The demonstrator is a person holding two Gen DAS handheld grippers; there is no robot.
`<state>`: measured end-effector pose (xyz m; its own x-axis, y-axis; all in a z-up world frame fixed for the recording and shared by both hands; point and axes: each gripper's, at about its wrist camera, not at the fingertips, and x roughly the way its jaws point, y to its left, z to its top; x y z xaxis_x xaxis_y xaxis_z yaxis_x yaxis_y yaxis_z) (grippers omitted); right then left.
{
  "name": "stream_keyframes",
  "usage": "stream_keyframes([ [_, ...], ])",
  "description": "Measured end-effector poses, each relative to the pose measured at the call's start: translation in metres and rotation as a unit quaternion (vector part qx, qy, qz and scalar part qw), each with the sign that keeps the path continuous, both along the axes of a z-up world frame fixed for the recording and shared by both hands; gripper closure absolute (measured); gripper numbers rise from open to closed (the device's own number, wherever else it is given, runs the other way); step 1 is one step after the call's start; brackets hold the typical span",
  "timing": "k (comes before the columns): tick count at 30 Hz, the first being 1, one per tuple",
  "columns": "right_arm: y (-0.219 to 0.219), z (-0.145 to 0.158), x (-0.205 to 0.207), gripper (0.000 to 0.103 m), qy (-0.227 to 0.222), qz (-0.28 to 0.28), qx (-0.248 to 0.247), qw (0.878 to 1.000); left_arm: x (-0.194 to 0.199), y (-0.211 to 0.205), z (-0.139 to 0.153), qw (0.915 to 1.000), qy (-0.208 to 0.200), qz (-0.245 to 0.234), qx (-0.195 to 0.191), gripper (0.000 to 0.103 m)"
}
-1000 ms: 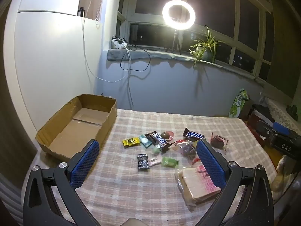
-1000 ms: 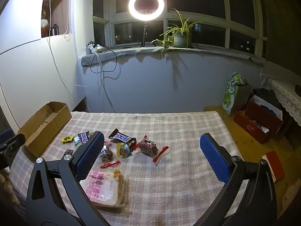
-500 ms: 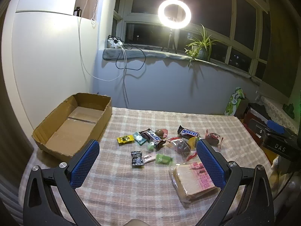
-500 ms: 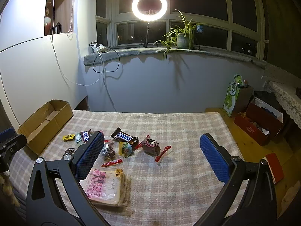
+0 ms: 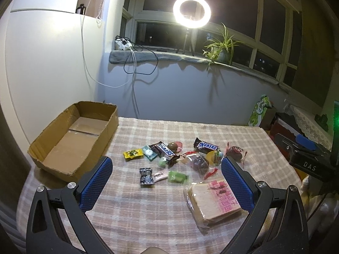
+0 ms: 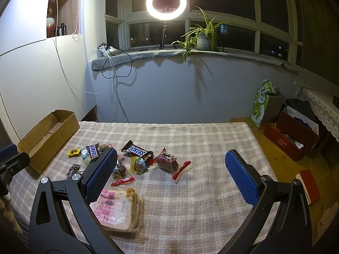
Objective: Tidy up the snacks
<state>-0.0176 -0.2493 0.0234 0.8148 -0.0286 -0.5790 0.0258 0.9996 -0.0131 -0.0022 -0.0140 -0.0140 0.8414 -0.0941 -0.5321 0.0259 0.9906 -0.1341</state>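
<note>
Both grippers hover above a table covered in a checked cloth [image 5: 148, 211], neither touching anything. Left gripper [image 5: 166, 185]: blue-padded fingers spread wide, released, nothing between them. Right gripper [image 6: 170, 177]: likewise spread wide and empty; its body is also visible at the right edge of the left wrist view. Snacks lie in a loose cluster at mid-table. Cardboard box [image 5: 72, 139] sits at the table's far left corner, open-topped, nothing inside, well apart from the cluster. Nearest the box: yellow packet [image 5: 133, 154], then a teal packet [image 5: 149, 152] and a Snickers bar [image 5: 164, 149] lying diagonally, touching the teal packet. A second Snickers bar [image 5: 206, 146] lies further right, label up. Between the two bars, a brown round sweet [image 5: 173, 146]. Just beside the second bar: a yellow-green round item [image 6: 137, 165] and a dark wrapped cake with red twisted ends [image 6: 168, 160]. Nearer the cameras: small black-and-silver packet [image 5: 146, 175], pale pink packet [image 5: 160, 173], green packet [image 5: 178, 176], in a row and close together. Bagged sliced bread with pink print [image 5: 214, 203] lies closest, flat, partly behind the left gripper's right finger in that view. Ring light [image 6: 166, 3] and a potted plant [image 6: 202, 38] stand on the windowsill
</note>
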Motion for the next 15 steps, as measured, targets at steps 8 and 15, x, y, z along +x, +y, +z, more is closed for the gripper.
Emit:
stream_keyframes([
  [8,-0.0029,0.0028,0.0008,0.000,-0.006,-0.008,-0.002,1.000,0.0006,-0.0020,0.0030,1.0000,-0.004,-0.002,0.000,0.001],
  [15,-0.0030,0.0036,0.0014,0.000,-0.004,-0.006,-0.003,1.000,0.0009,-0.0016,0.0034,1.0000,-0.003,-0.002,-0.001,0.001],
])
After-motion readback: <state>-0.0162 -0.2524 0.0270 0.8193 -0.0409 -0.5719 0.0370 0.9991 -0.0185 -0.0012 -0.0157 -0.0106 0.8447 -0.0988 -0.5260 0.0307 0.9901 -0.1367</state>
